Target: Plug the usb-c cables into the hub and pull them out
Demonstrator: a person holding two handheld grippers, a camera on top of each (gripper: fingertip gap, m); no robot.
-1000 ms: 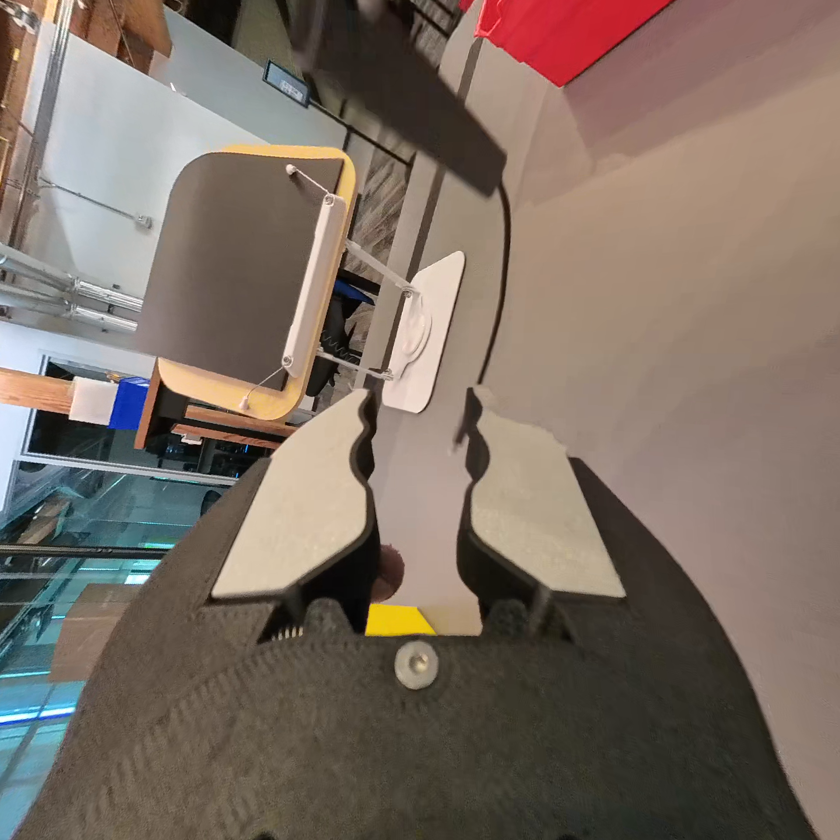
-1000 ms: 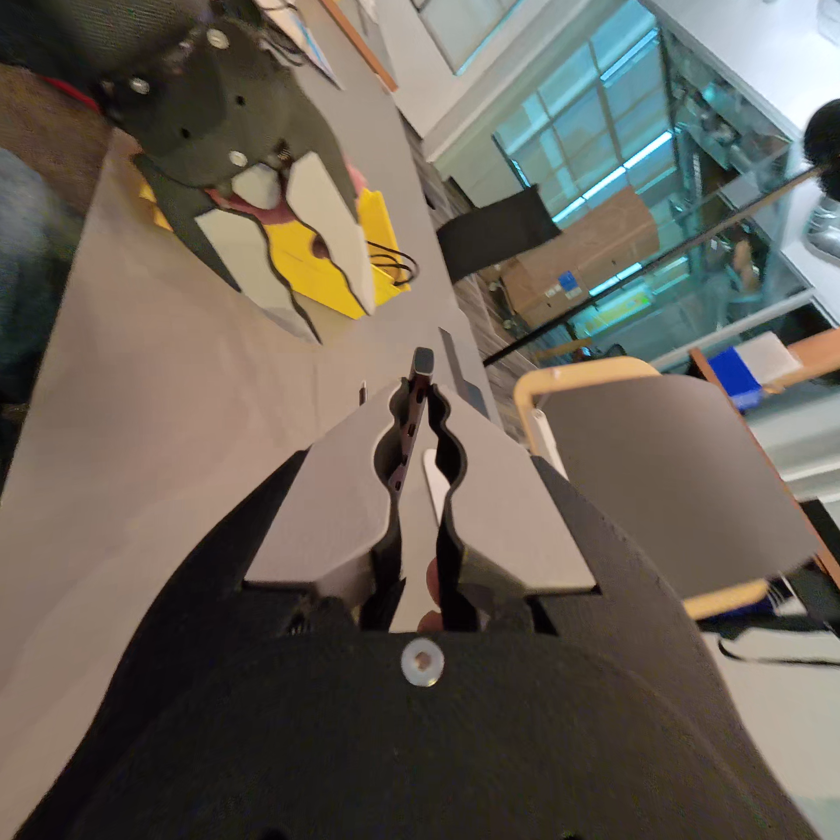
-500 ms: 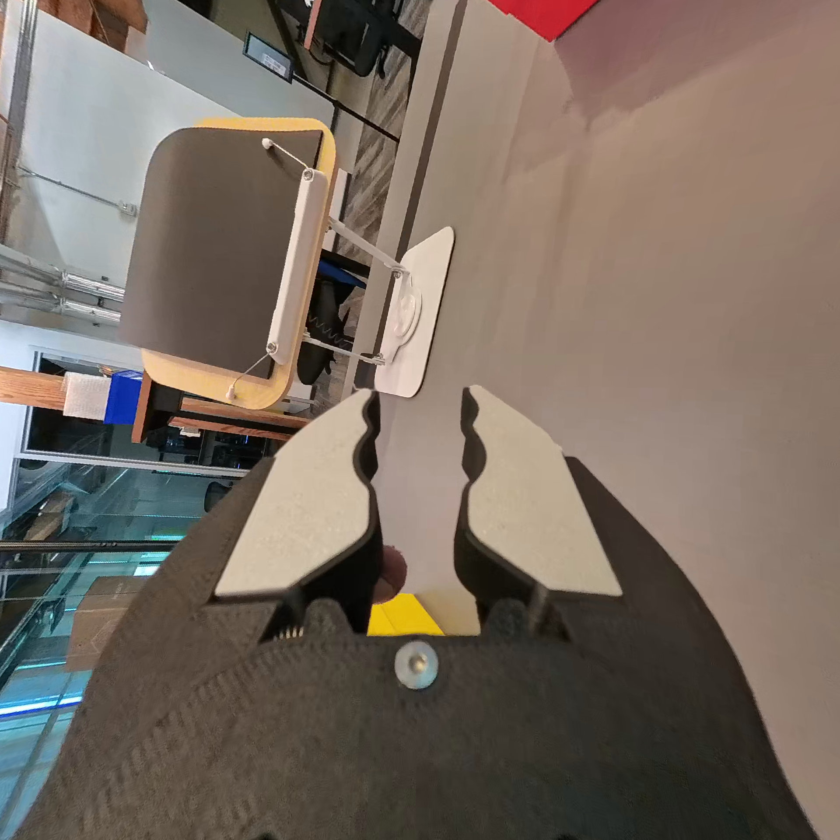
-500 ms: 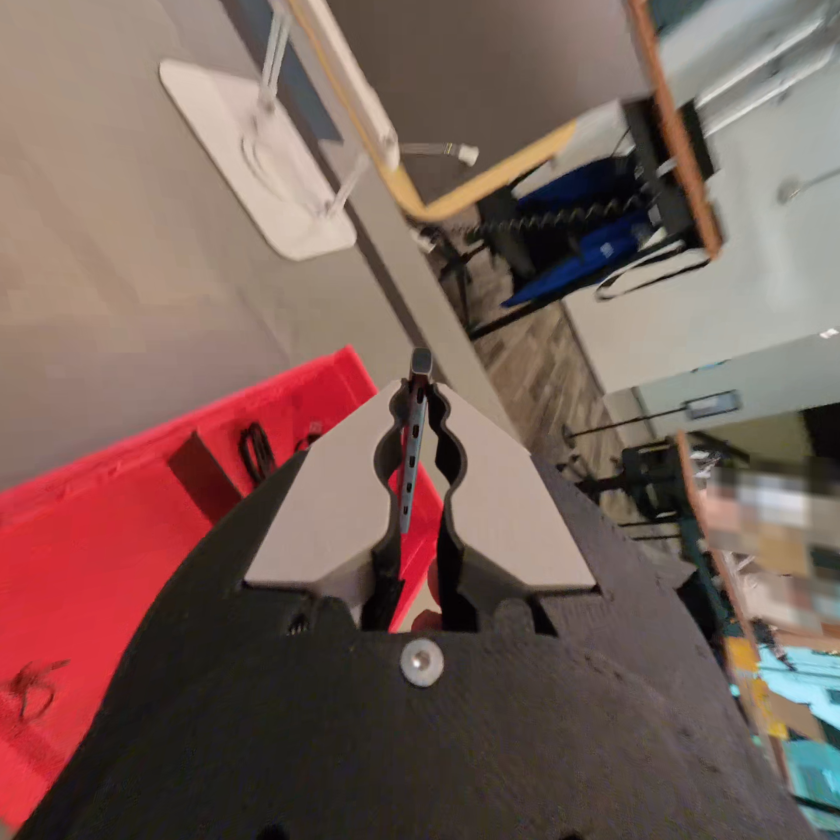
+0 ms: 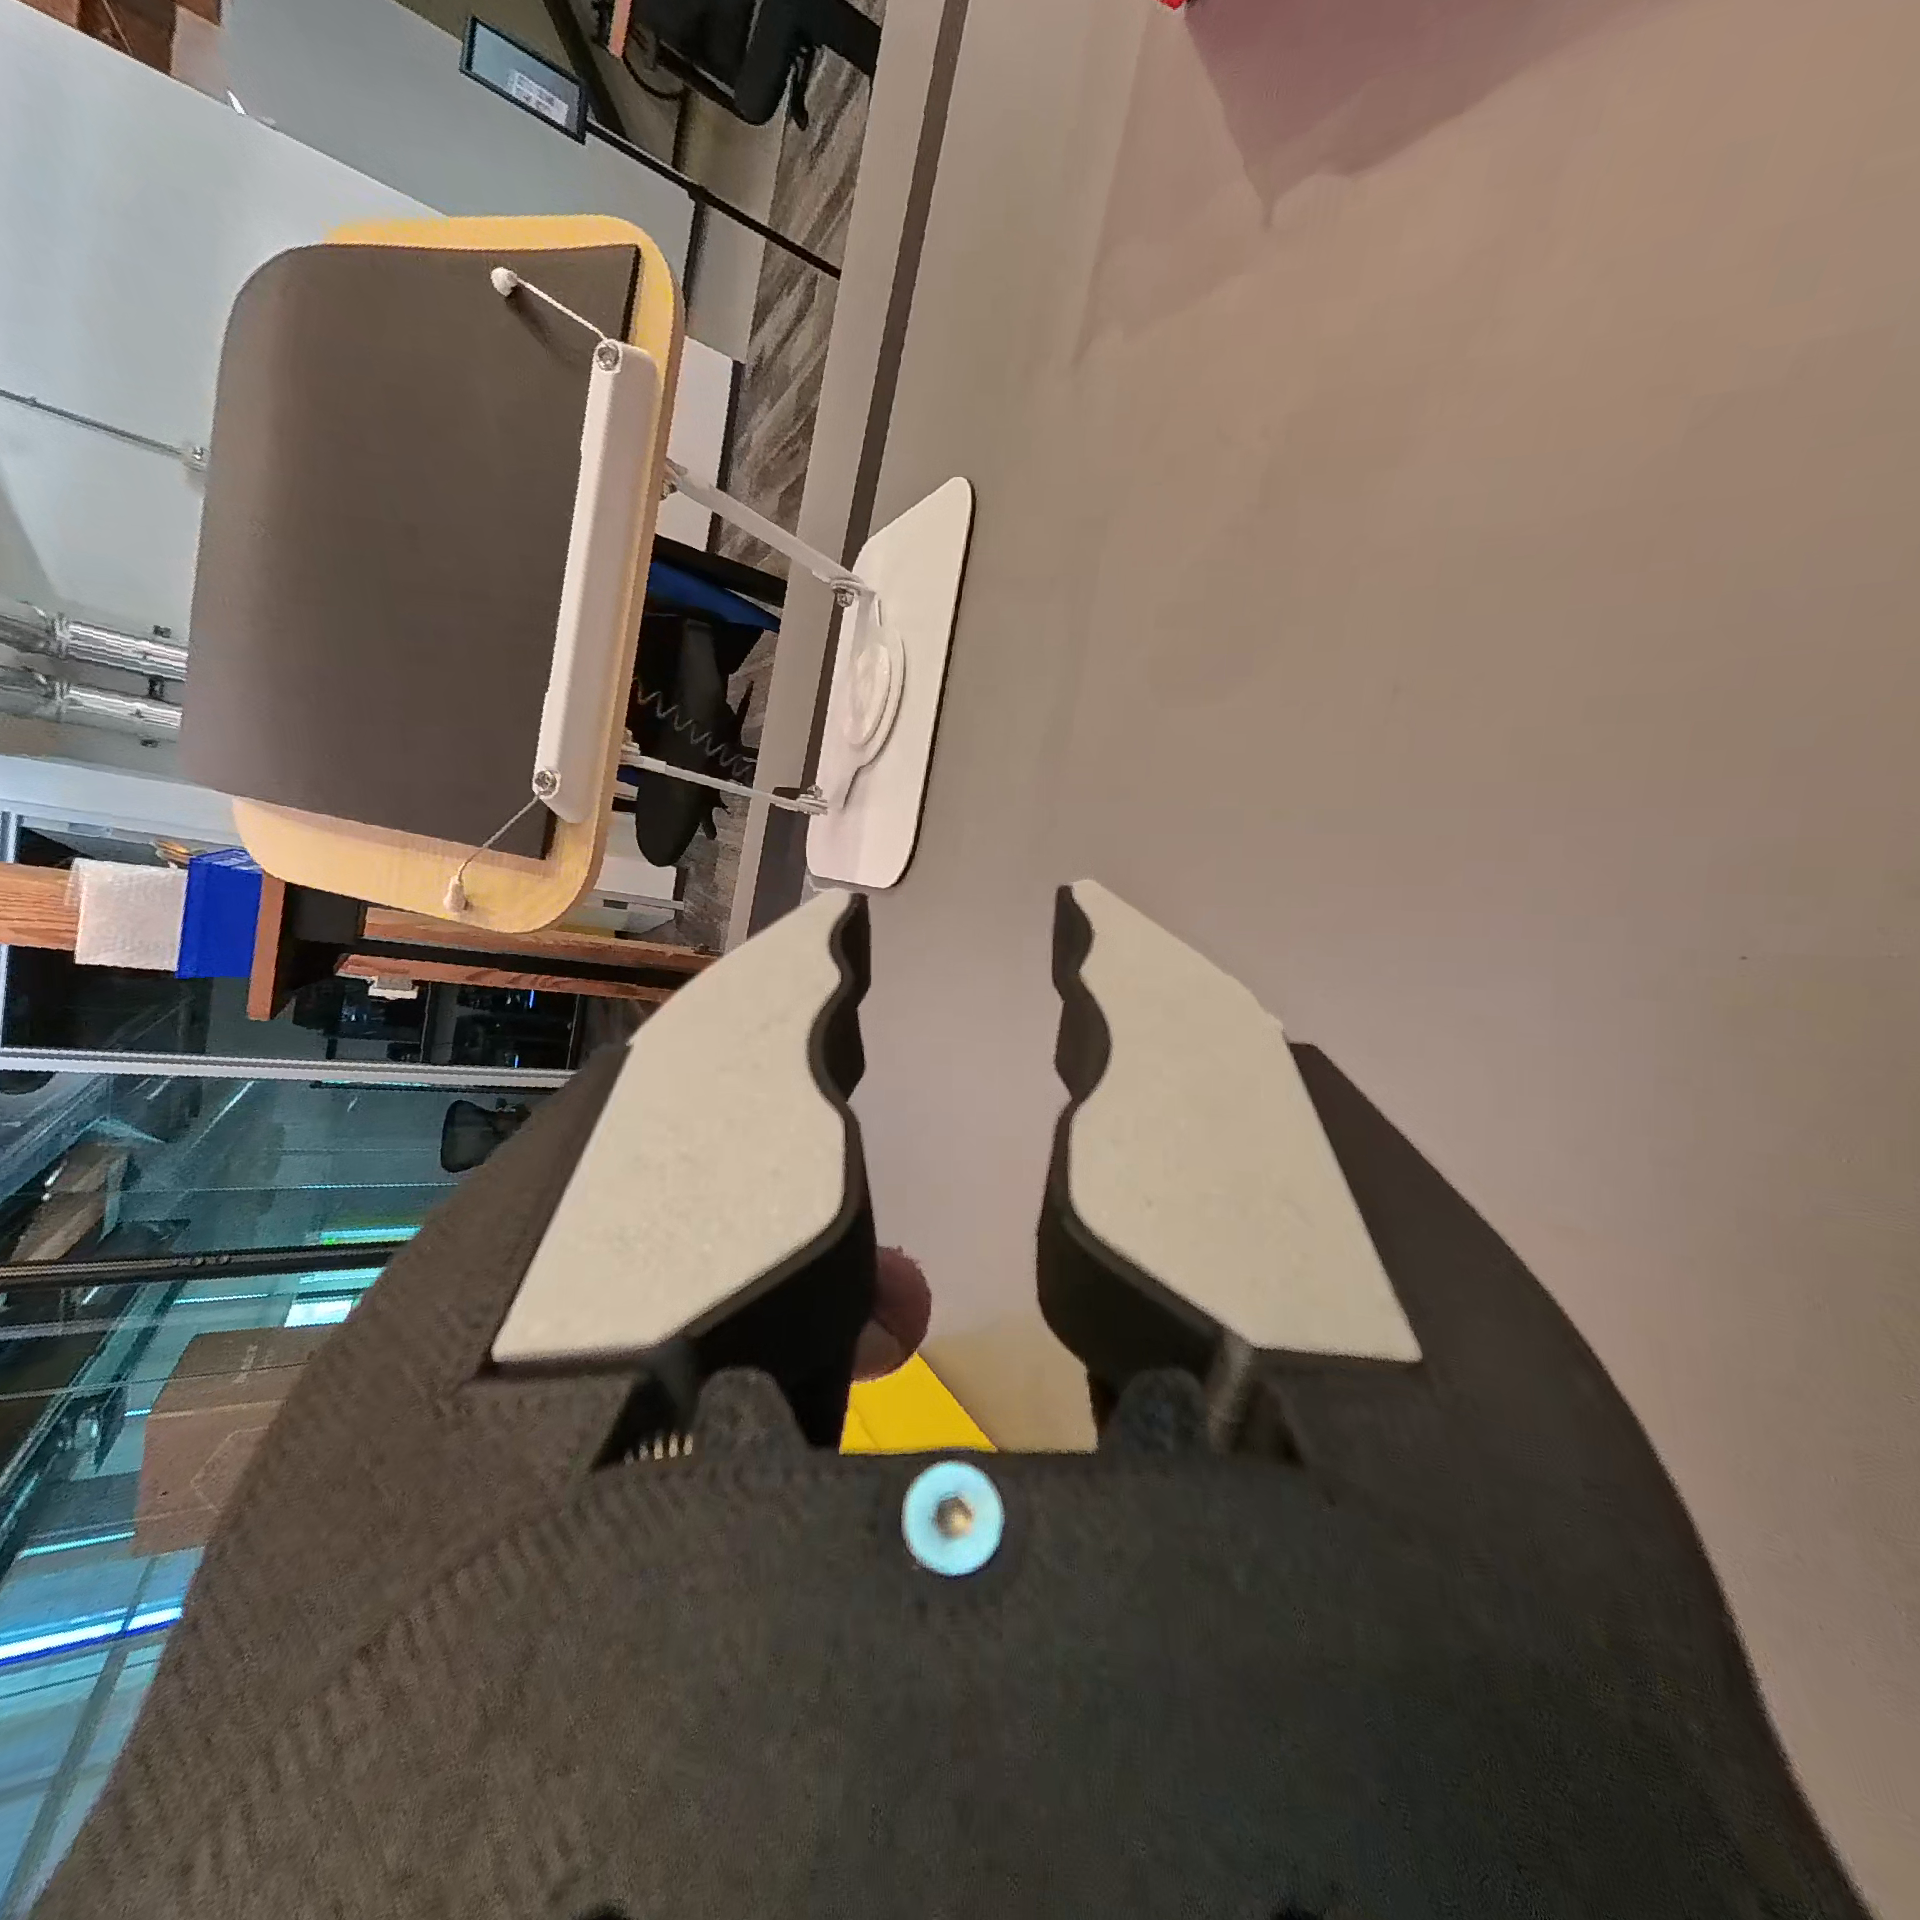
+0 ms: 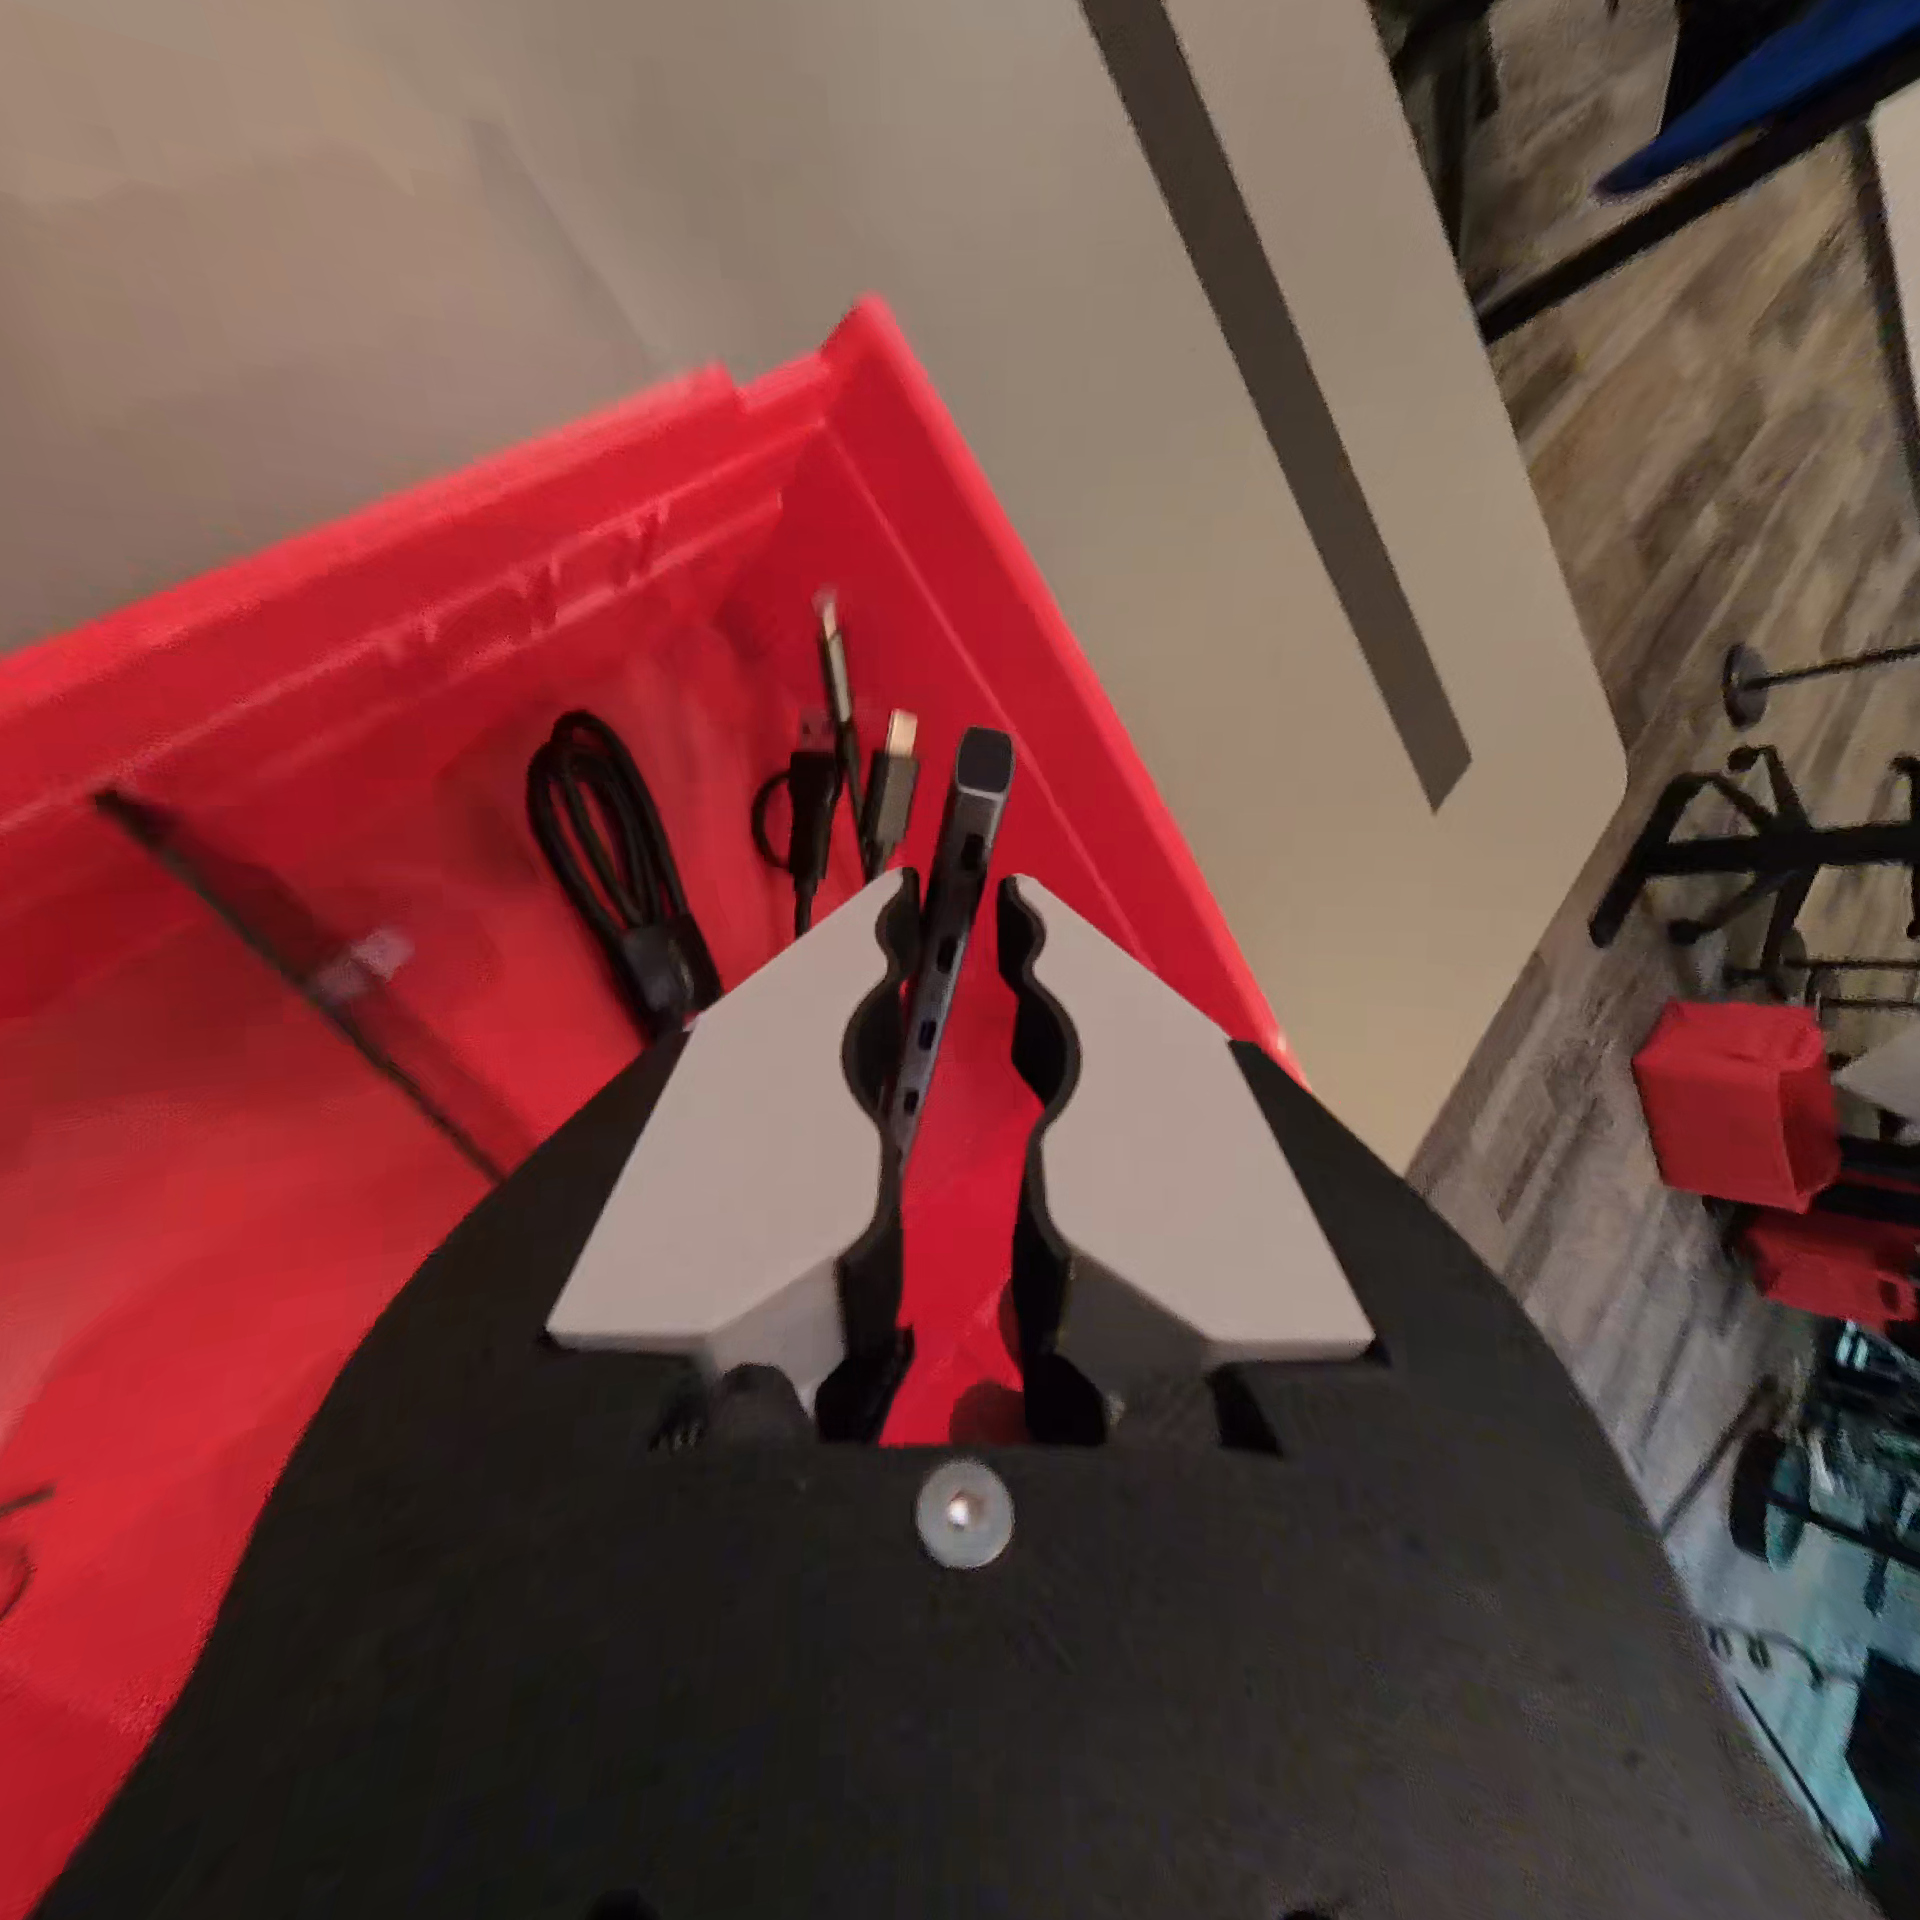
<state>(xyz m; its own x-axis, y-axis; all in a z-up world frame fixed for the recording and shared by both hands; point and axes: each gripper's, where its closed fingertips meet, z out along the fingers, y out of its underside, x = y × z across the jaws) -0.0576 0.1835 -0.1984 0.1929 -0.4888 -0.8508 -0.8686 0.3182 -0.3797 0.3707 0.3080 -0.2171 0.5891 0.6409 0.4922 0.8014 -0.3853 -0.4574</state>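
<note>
In the right wrist view, the slim dark grey hub (image 6: 951, 935) stands on edge between the fingers of my right gripper (image 6: 956, 881), over the red bin (image 6: 416, 644). The jaws are parted: the hub leans on the left finger and a gap shows beside the right finger. In the bin lie a coiled black cable (image 6: 613, 862) and loose cable plugs (image 6: 894, 779) just beyond the hub's tip. My left gripper (image 5: 961, 904) is open and empty over the grey table (image 5: 1455, 727). No cable or hub shows in the left wrist view.
A white stand base (image 5: 914, 675) sits on the table ahead of the left gripper, holding a dark panel (image 5: 384, 540). A yellow object (image 5: 904, 1413) shows low between the left fingers. A dark divider (image 6: 281, 935) crosses the bin. The table edge (image 6: 1507, 644) and office chairs are to the right.
My right gripper swung with the hub from near the left gripper to over the red bin, and its jaws have parted from the hub. The left gripper stayed open and shifted slightly.
</note>
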